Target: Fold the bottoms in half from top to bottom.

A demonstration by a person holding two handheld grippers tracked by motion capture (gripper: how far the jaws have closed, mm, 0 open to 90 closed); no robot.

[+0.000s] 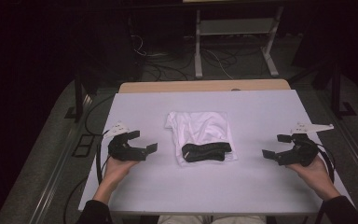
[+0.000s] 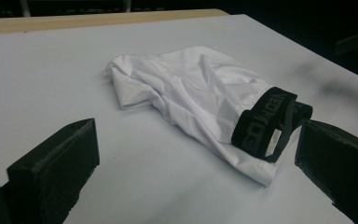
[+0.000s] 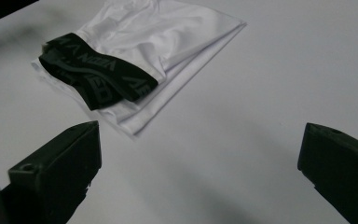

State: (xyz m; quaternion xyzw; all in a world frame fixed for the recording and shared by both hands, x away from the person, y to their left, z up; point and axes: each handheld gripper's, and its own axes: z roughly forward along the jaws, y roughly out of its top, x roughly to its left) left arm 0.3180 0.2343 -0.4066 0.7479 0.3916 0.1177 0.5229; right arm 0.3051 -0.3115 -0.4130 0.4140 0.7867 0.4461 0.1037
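A folded pair of white briefs [image 1: 199,127] lies in the middle of the white table [image 1: 261,112], its black lettered waistband [image 1: 206,151] toward the near side. My left gripper [image 1: 143,141] is held just left of the garment, open, with nothing between its jaws. My right gripper [image 1: 275,146] is farther off to the right, open too. In the left gripper view the briefs [image 2: 186,88] lie ahead, the waistband [image 2: 265,119] close to the right jaw of that gripper [image 2: 198,135]. In the right gripper view the briefs [image 3: 168,32] and waistband [image 3: 98,74] lie ahead and left of that gripper [image 3: 200,140].
A strip of bare wood [image 1: 205,86] runs along the table's far edge. Beyond it, on the dark floor, are loose cables [image 1: 168,65] and a white metal stand [image 1: 235,28]. Each gripper trails a cable over the table's side edges.
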